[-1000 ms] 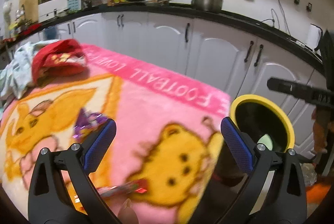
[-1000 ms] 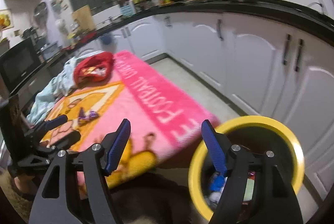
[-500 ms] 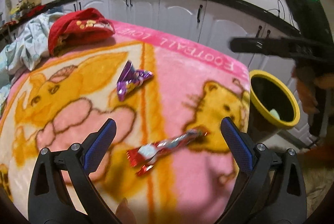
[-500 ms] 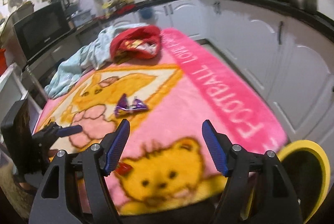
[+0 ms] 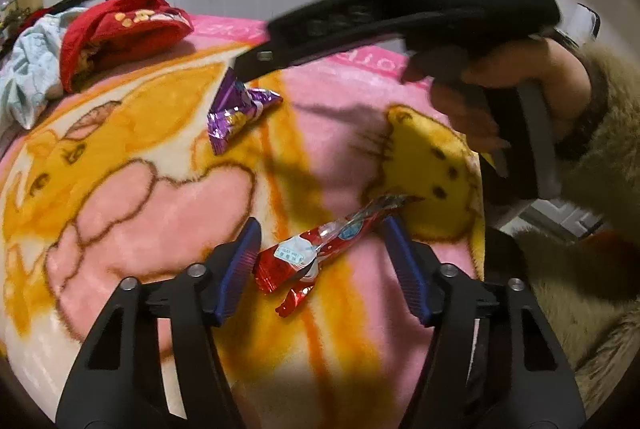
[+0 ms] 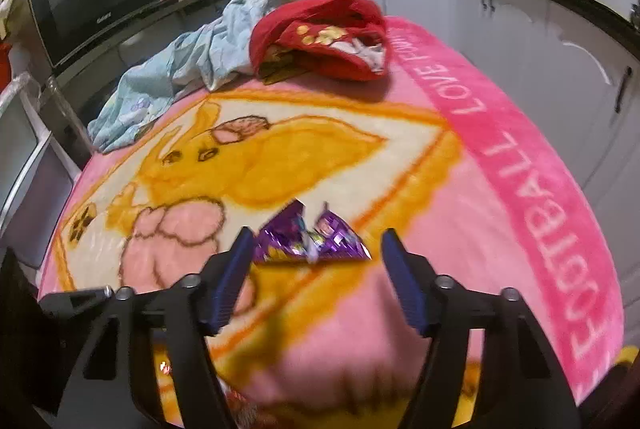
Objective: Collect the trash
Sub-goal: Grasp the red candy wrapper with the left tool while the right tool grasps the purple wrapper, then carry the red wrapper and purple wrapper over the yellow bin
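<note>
Left wrist view: the left tool (image 5: 320, 249) sits low over the pink blanket (image 5: 132, 197) on the table. Its jaws have just been closing around the red wrapper (image 5: 320, 249), which lies between them near the table's right edge, not squeezed. The right tool (image 6: 316, 261) has also been closing, with the purple wrapper (image 6: 312, 241) between its jaws near the table's middle, also loose.

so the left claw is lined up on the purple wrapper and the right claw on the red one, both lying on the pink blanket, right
Not quite: the wrappers are swapped. The left wrist view shows the left claw straddling the red wrapper, its jaws just closing but not yet pressing. The right wrist view shows the right claw at the purple wrapper. Both do lie on the pink blanket.
</note>
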Demonstrator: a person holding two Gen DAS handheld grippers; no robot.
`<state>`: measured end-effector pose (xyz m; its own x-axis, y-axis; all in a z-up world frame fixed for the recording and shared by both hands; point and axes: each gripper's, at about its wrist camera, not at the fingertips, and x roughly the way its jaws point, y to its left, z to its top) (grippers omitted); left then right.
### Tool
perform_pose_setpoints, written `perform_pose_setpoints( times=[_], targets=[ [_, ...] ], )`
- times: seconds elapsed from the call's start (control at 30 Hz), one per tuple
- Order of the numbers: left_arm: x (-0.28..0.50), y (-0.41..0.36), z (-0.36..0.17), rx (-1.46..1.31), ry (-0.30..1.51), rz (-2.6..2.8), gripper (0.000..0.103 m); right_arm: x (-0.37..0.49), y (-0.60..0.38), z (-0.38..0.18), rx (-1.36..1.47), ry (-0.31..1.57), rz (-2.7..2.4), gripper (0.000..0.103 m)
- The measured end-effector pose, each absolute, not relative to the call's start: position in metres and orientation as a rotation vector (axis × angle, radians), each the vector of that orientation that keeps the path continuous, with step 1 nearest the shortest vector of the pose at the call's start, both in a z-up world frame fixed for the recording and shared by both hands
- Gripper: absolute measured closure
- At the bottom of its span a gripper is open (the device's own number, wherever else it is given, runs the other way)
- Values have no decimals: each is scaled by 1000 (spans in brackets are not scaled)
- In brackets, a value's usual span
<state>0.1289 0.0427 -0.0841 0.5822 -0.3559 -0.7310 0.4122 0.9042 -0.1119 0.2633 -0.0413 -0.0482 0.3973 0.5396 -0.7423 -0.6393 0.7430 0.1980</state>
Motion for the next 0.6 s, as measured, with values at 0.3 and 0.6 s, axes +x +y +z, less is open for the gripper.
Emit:
perform_pose_setpoints(
  times=[0.3,0.6],
  targets=[
    [137,35,-97,95,889,-473,71,276,-11,-65,-167,921,778,81],
    [135,31,-99,89,901,-449,99,271,-26,-62,-165,884,741,95]
  ],
)
